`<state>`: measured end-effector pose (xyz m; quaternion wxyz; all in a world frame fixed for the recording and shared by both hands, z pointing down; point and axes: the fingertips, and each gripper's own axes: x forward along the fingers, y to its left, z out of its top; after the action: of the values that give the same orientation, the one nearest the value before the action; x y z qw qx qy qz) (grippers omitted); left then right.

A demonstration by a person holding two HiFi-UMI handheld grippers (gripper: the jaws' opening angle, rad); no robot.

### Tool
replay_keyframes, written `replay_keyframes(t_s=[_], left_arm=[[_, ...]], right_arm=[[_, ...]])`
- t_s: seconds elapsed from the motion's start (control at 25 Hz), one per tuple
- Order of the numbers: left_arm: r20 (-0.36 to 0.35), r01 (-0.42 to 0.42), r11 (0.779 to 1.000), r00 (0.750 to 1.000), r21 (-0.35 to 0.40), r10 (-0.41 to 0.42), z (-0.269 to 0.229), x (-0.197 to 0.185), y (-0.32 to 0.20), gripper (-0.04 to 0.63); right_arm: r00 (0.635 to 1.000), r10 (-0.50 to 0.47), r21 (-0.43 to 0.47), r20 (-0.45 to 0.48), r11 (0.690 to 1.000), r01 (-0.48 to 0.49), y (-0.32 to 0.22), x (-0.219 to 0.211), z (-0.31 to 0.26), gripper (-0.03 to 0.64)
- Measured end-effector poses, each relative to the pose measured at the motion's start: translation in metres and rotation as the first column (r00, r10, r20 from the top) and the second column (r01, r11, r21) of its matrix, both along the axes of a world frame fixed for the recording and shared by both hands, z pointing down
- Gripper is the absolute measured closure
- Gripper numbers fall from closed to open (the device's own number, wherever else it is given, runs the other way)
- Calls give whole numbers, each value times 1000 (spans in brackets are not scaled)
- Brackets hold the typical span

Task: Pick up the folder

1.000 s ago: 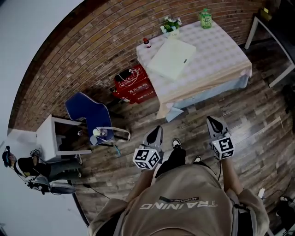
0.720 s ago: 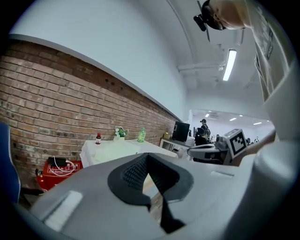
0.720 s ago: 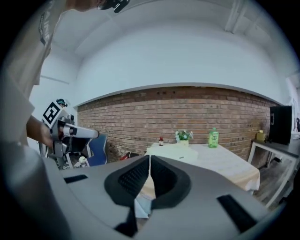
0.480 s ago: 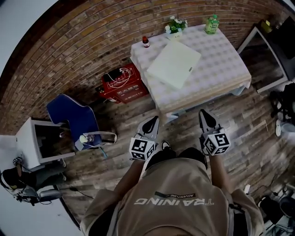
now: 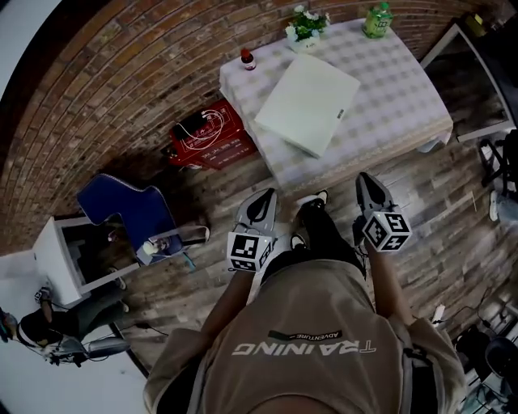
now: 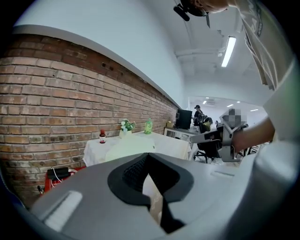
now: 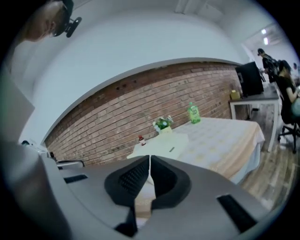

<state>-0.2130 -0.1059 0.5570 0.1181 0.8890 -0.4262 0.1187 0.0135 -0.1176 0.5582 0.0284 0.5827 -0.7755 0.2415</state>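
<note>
A pale folder (image 5: 307,103) lies flat on a low table (image 5: 396,89) covered with a checked cloth, by the brick wall. It also shows as a pale sheet in the left gripper view (image 6: 129,151) and the right gripper view (image 7: 161,144). My left gripper (image 5: 265,200) and right gripper (image 5: 366,182) hang side by side over the wooden floor, short of the table's near edge. Both are shut with nothing between the jaws. The left gripper (image 6: 146,157) and right gripper (image 7: 149,158) point toward the table.
On the table's far side stand a small red-capped bottle (image 5: 246,58), a flower pot (image 5: 307,26) and a green bottle (image 5: 376,19). A red box (image 5: 207,141) sits left of the table, a blue chair (image 5: 133,208) and a white stand (image 5: 61,259) farther left. A desk frame (image 5: 473,77) is at right.
The person has stepped toward the table; it and the folder now lie closer below the head camera. Both grippers have come forward with the body and stay shut.
</note>
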Motion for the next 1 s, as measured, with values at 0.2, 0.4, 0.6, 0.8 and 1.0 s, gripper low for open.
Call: replay_keyframes(t_s=[0.2,0.4,0.6,0.8,1.0], left_arm=[[53,33,999,998,-34,-32,-6,-1,-51,589],[109,5,999,994,-37,-1,-20,15,-100,589],[108,12,999,994,-53,-6,-20,33,-150,589],[126,49,995,991,-90,-38,-6,28,-190,589],[125,22,986,992,-168,-1,23,14,-222,588]], right_arm=[[999,-36,-41,17,999,37,-51,-1,27,604],[997,-65,-56,50,996,67,-103,5,38,604],[997,-54,-88,58,994,59,-142,13,50,604],[992,-127,-114,13,985,127,-157,5,51,604],[996,-82,-160,16,984,84,-162,5,63,604]])
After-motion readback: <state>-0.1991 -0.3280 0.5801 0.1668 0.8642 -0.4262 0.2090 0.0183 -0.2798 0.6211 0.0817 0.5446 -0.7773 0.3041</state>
